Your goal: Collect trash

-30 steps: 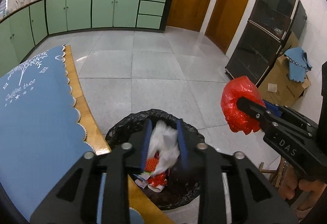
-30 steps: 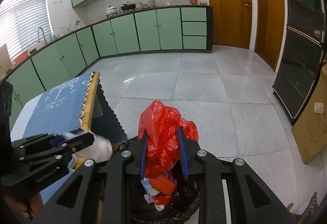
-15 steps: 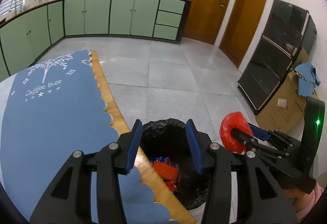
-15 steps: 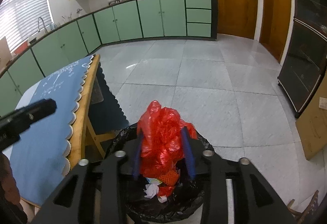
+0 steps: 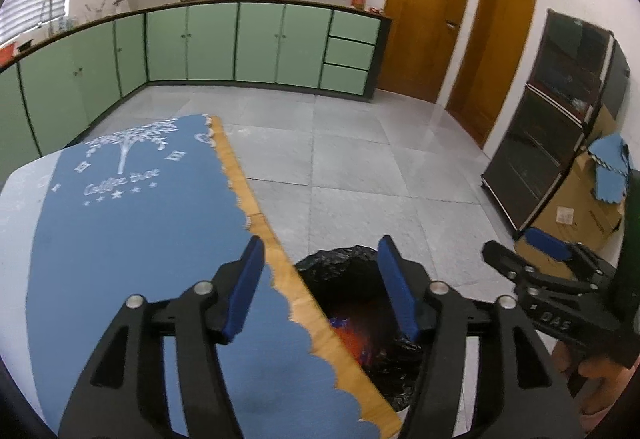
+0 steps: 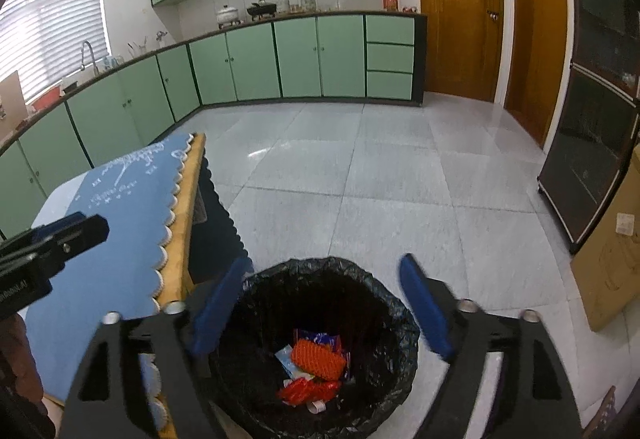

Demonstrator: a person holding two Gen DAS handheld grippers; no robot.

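1. Black plastic liner is sagging loosely over the trash bin [image 6: 320,351], which is sitting directly below and ahead of the right gripper [image 6: 326,305].
2. Crumpled red film [image 6: 306,391], an orange mesh piece [image 6: 318,359] and pale wrappers are lying at the bottom of the bin; the film is the task's trash.
3. Such scraps are likely feeling light, soft and slippery, so pinching a bunched fold would be holding best.
4. Both grippers have just been opening: the right gripper's jaws are standing wide with nothing between them.
5. Over the blue tablecloth [image 5: 132,223] edge, the left gripper [image 5: 320,287] is gaping too, carrying nothing.
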